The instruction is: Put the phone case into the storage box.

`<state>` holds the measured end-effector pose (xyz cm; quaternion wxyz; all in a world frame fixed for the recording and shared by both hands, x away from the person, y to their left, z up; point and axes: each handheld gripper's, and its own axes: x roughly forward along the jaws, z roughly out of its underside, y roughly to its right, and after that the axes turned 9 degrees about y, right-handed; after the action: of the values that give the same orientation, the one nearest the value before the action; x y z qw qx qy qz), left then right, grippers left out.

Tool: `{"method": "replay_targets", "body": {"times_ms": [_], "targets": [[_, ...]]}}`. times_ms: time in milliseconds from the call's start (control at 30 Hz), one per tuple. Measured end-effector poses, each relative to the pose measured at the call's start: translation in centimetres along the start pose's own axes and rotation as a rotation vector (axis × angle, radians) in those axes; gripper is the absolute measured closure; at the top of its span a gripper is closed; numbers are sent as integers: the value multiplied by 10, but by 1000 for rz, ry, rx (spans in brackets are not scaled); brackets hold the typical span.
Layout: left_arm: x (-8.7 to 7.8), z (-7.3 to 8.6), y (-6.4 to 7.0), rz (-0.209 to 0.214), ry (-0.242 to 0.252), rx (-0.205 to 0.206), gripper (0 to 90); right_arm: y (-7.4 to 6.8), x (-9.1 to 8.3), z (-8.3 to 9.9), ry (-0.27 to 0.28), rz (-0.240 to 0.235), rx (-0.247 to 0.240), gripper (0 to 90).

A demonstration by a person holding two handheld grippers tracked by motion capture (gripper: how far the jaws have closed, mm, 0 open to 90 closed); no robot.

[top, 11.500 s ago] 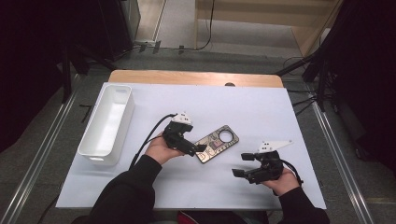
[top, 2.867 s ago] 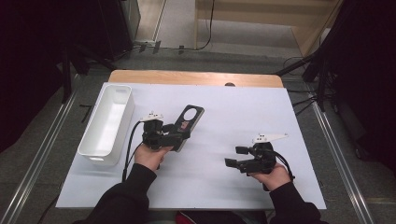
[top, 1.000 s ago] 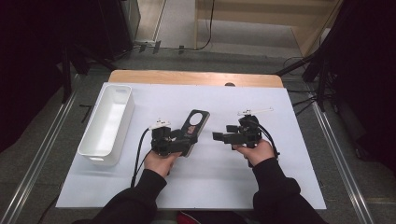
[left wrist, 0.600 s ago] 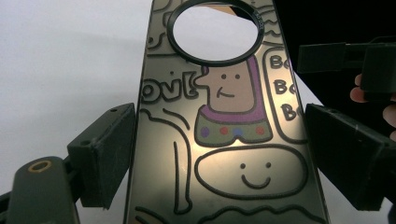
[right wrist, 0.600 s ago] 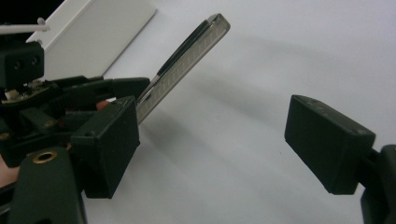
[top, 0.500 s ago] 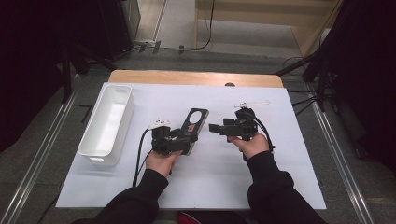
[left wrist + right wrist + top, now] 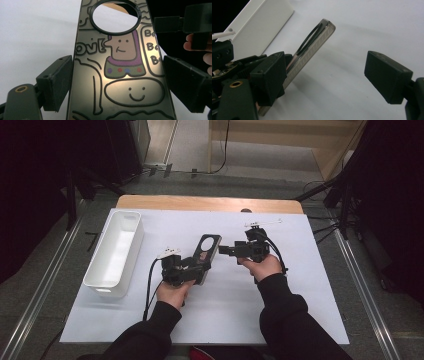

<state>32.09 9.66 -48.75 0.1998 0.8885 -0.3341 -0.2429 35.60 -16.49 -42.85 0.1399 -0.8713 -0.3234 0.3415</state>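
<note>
Two hand-held grippers meet over the middle of the counter, which is covered by a white sheet. Our left hand-held gripper has its jaws closed on the sides of a phone case, a dark flat piece with a round camera ring at its far end and cartoon figures drawn on its face. In the left gripper view the phone case runs up between the two jaws, which press against its long edges. It is lifted and tilted above the sheet, well clear of the white bin at the left.

Our right hand-held gripper points toward the ringed end of the case with its jaws wide apart and nothing between them. In the right gripper view the phone case appears edge-on, off to the left of the gap.

We judge this to be a handover or a two-handed regrip: the right jaws are lining up on the free end. Next, they would need to swing left so the case's edge sits between the pads, then close before the left lets go.

Hard to tell: the lower end of the case is cut off behind the left jaws, and we cannot say whether the case holds a phone.
</note>
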Motion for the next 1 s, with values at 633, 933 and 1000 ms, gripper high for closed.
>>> {"method": "replay_targets", "body": {"times_ms": [633, 933, 1000], "targets": [[4, -4, -1, -8, 19, 2, 117, -7, 18, -12, -7, -7, 56, 170], [4, -4, -2, -7, 23, -12, 116, -9, 26, -14, -3, 1, 83, 207], [5, -3, -2, -7, 21, -17, 116, -9, 28, -14, -7, 1, 89, 208]]}}
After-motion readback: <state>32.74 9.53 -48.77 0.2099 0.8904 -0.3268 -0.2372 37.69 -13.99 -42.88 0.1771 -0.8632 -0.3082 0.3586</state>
